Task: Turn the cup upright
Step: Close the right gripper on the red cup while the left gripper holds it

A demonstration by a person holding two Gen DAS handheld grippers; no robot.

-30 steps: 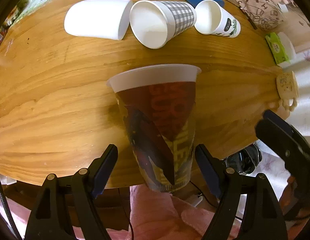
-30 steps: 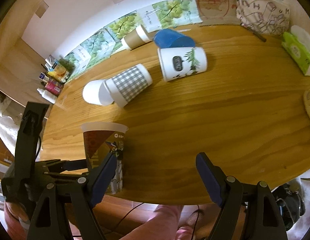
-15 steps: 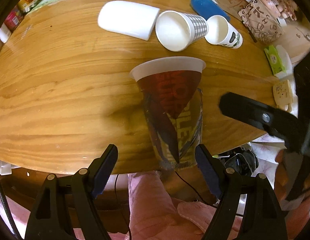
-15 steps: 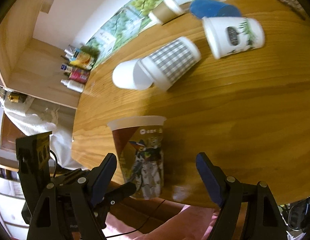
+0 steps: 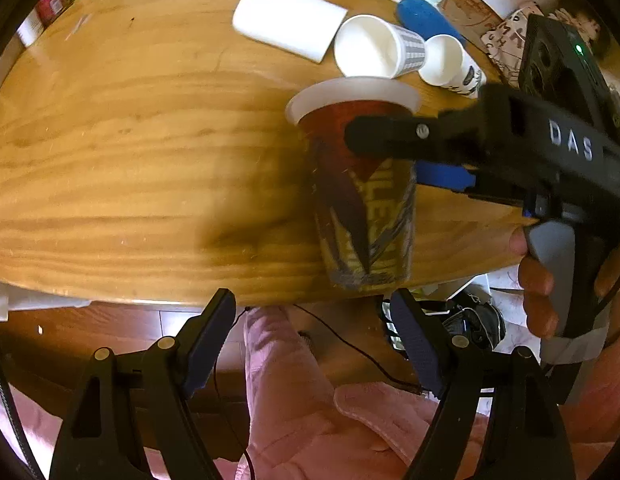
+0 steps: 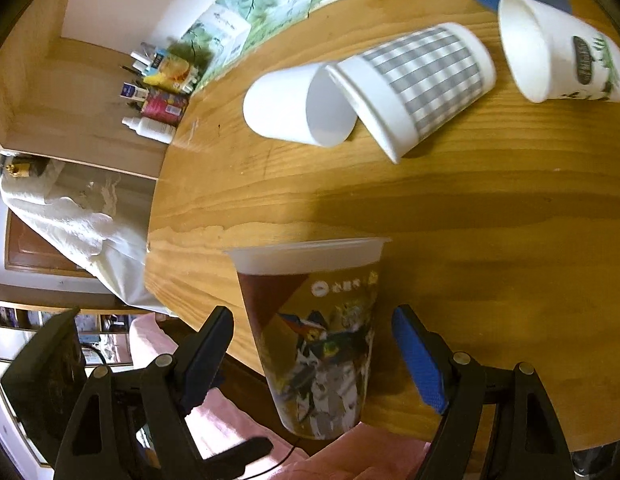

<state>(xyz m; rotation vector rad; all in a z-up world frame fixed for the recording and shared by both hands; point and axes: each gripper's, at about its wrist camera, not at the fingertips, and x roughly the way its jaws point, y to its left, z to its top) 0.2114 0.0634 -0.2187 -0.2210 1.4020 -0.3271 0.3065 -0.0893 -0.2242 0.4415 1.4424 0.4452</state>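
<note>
Spread across a round wooden desk (image 6: 470, 240), three white paper cups are seen lying on their sides. Near its front edge, a tall printed plastic cup (image 6: 318, 332) stands upright, framed by the released right gripper (image 6: 314, 356); the left gripper (image 5: 314, 336) is likewise spread, untouching.

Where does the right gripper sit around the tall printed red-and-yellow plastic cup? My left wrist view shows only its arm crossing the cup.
Observer: The tall printed red-and-yellow plastic cup stands between the right gripper's open fingers, with a gap on each side.
Operator: Which way does the plain white cup's mouth face?
Observer: The plain white cup lies on its side, mouth toward the grey-checked paper cup, whose rim overlaps it in the right wrist view.
</note>
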